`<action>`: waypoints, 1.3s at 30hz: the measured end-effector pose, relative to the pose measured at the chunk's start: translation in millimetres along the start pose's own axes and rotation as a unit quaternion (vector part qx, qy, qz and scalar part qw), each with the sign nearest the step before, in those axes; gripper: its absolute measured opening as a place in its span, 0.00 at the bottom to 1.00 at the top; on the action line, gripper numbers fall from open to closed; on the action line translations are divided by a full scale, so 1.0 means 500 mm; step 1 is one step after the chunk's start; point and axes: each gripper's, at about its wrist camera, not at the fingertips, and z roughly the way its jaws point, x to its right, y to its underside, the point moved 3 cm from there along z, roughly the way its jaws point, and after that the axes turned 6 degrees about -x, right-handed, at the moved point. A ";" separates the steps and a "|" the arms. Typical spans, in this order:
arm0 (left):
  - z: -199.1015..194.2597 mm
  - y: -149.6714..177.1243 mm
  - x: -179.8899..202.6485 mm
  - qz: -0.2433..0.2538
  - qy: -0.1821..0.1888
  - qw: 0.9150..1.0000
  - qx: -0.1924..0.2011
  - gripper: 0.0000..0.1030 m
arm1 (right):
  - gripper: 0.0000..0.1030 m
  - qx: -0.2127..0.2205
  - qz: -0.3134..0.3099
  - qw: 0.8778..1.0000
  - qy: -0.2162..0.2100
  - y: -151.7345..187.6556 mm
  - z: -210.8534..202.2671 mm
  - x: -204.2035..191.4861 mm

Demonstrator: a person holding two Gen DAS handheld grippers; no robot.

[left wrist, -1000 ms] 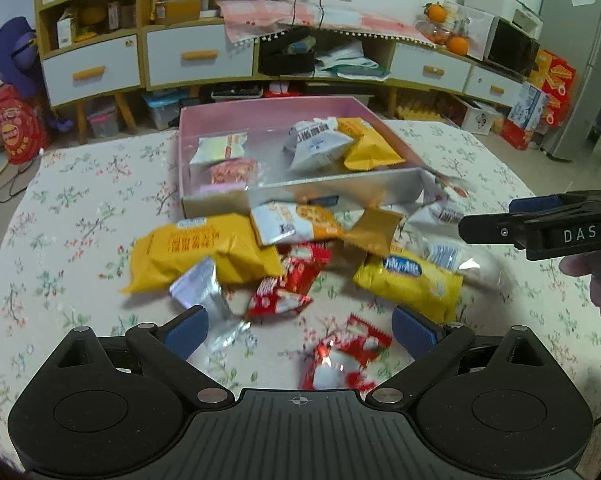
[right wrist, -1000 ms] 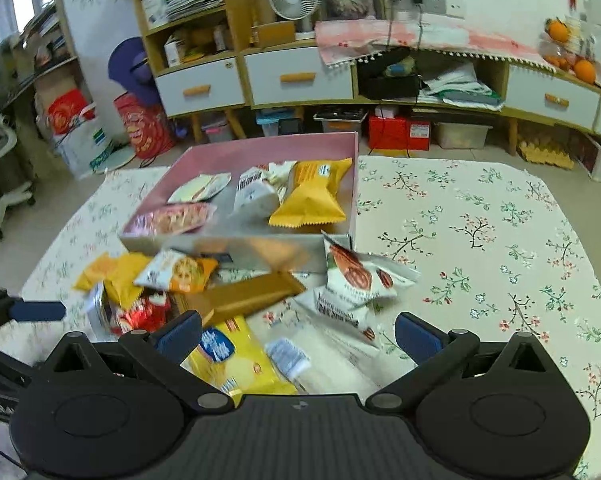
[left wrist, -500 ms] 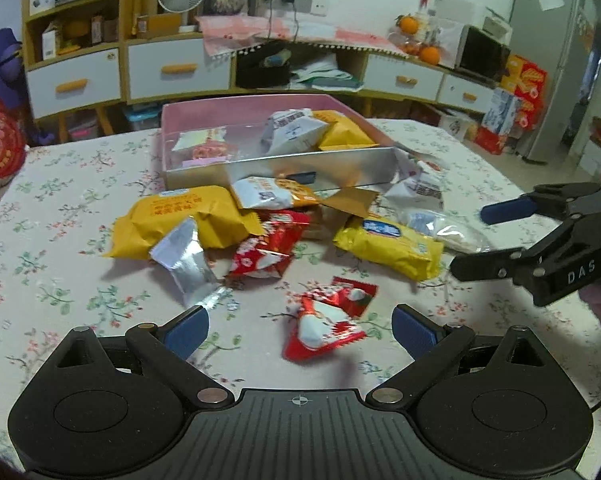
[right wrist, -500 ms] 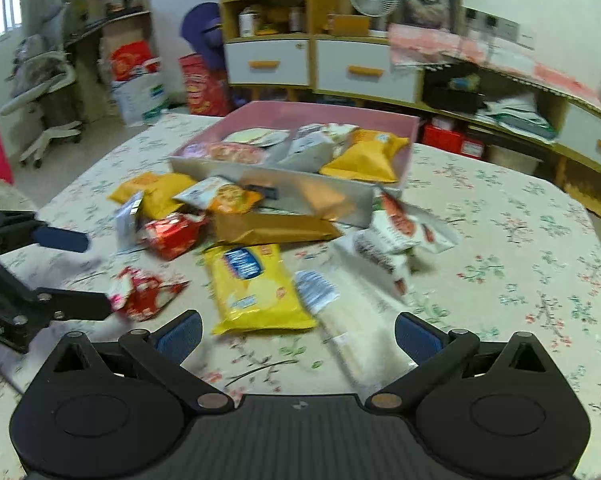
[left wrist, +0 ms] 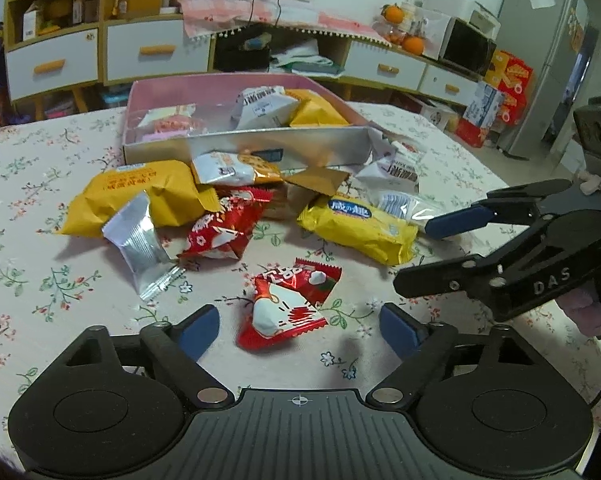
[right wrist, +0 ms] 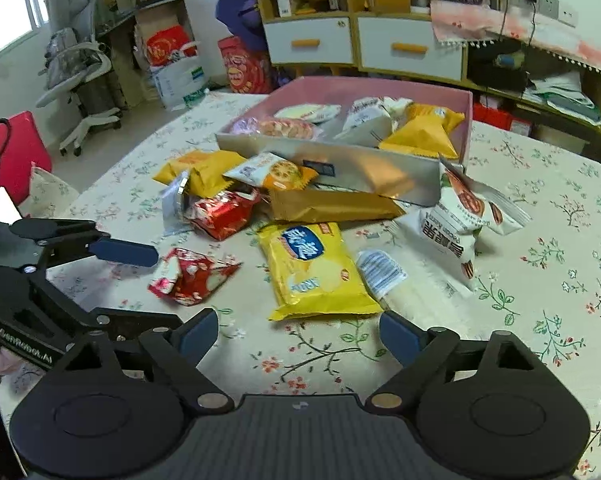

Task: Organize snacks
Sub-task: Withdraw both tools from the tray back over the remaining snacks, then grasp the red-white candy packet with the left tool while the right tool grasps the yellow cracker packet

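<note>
A pink box (left wrist: 168, 92) holds several snack packets; it also shows in the right wrist view (right wrist: 466, 120). Loose snacks lie in front of it on the floral tablecloth. A red-and-white candy packet (left wrist: 288, 306) lies just ahead of my open, empty left gripper (left wrist: 298, 326); it shows too in the right wrist view (right wrist: 190, 276). A yellow biscuit packet (right wrist: 314, 270) lies just ahead of my open, empty right gripper (right wrist: 298, 330), which shows in the left wrist view (left wrist: 416, 252) beside the same packet (left wrist: 358, 226).
Other loose packets: a large yellow bag (left wrist: 140, 196), a silver packet (left wrist: 140, 244), a red packet (left wrist: 224, 232), a brown packet (right wrist: 328, 206), white packets (right wrist: 456, 216) and a clear one (right wrist: 412, 292). Cabinets and shelves stand behind the table.
Both grippers have drawn back and lower toward the table's near side. The red-and-white candy packet now sits closer between the left fingers, and the yellow biscuit packet closer to the right gripper.
</note>
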 end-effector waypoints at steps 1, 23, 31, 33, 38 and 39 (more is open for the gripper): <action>0.002 0.000 0.000 -0.002 -0.001 1.000 -0.001 0.77 | 0.57 -0.002 0.001 1.000 0.003 -0.001 0.005 0.003; 0.007 -0.017 -0.033 -0.031 -0.041 0.999 -0.006 0.34 | 0.21 -0.004 0.000 1.000 0.015 -0.039 0.047 -0.005; 0.001 -0.019 -0.053 -0.043 -0.046 0.998 -0.011 0.34 | 0.40 -0.026 -0.043 0.999 0.001 -0.030 0.029 -0.033; 0.002 -0.018 -0.051 -0.040 -0.044 0.998 -0.012 0.35 | 0.45 -0.017 -0.047 0.999 0.015 -0.035 0.021 -0.028; 0.006 -0.019 -0.046 -0.031 -0.043 0.999 -0.012 0.35 | 0.49 0.000 -0.054 0.998 0.018 -0.049 0.013 -0.021; 0.007 -0.020 -0.046 -0.030 -0.043 0.999 -0.012 0.36 | 0.49 0.000 -0.056 0.998 0.017 -0.052 0.017 -0.022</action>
